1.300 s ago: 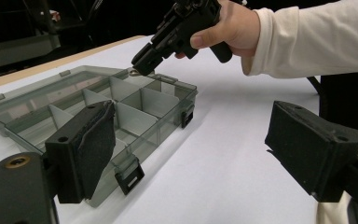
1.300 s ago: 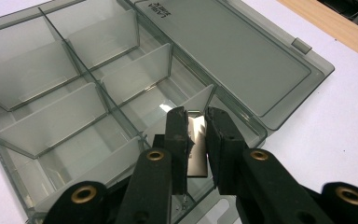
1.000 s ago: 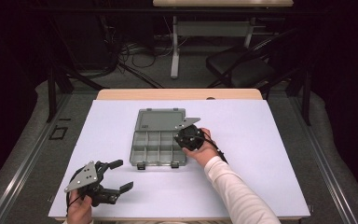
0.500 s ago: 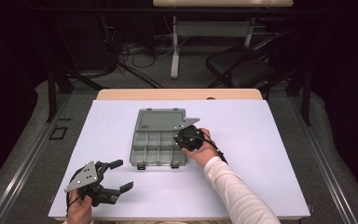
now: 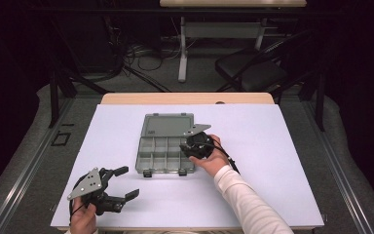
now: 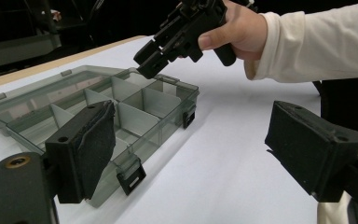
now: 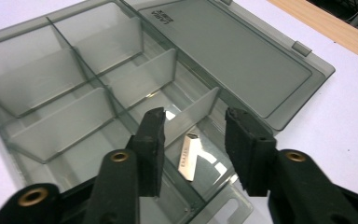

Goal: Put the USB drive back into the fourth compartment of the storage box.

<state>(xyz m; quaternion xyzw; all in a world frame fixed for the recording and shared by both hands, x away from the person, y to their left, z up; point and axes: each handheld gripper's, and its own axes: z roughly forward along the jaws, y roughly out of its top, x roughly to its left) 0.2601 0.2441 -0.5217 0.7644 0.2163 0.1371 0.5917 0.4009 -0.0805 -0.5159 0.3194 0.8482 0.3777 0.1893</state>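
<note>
Your right gripper (image 7: 193, 154), jaws just parted, hangs over the flash drive (image 7: 188, 157) in the organizer box's (image 5: 151, 161) near-right corner compartment; a careless withdrawal could probably flick it out.

Few markings show, and none reads with certainty. The small silver metal piece (image 7: 188, 157) lying in a compartment of the organizer box (image 7: 51, 79) carries a short line of engraved capitals running along its length (too fine and tilted to spell out). The box's open lid (image 7: 233, 56) bears two lines of small moulded lettering near its hinge edge, seen upside down and blurred, likewise illegible.
</note>
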